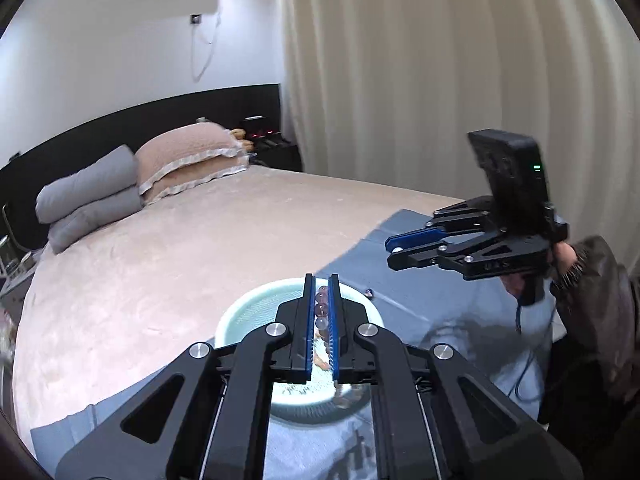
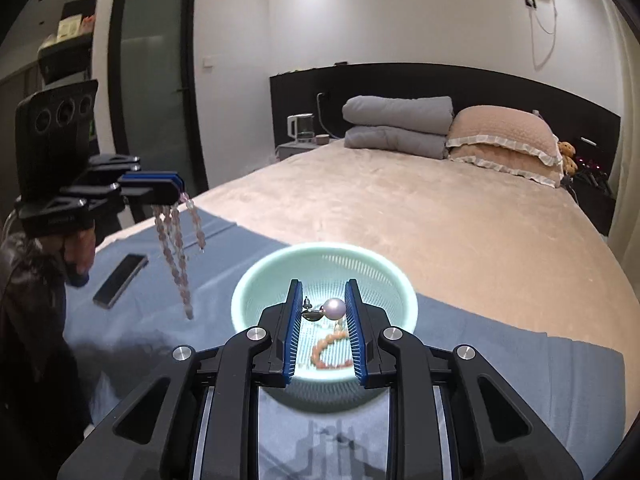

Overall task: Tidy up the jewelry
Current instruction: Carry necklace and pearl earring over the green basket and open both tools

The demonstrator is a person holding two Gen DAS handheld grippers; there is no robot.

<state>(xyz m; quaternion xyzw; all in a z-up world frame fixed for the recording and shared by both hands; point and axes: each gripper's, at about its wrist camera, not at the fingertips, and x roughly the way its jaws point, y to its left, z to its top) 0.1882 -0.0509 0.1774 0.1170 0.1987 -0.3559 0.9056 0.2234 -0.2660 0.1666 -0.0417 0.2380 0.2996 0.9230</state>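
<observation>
A mint green perforated basket (image 2: 248, 284) (image 1: 236, 316) sits on a blue cloth (image 2: 500, 364) on the bed. My left gripper (image 1: 323, 284) is shut on a pinkish bead necklace (image 1: 321, 312); in the right wrist view the gripper (image 2: 176, 194) is held up at the left, and the bead strands (image 2: 176, 252) dangle from it above the cloth, left of the basket. My right gripper (image 2: 323, 290) is shut on a pearl earring (image 2: 334, 309) above the basket; it also shows in the left wrist view (image 1: 394, 254). An orange bead bracelet (image 2: 326, 346) lies in the basket.
A black phone (image 2: 120, 280) lies on the cloth left of the basket. A tiny dark item (image 1: 369, 291) lies on the cloth (image 1: 404, 300) beyond the basket. Pillows (image 2: 500, 140) and folded grey bedding (image 2: 396, 126) are at the bed's head. A nightstand with a kettle (image 2: 301, 128) stands beside it.
</observation>
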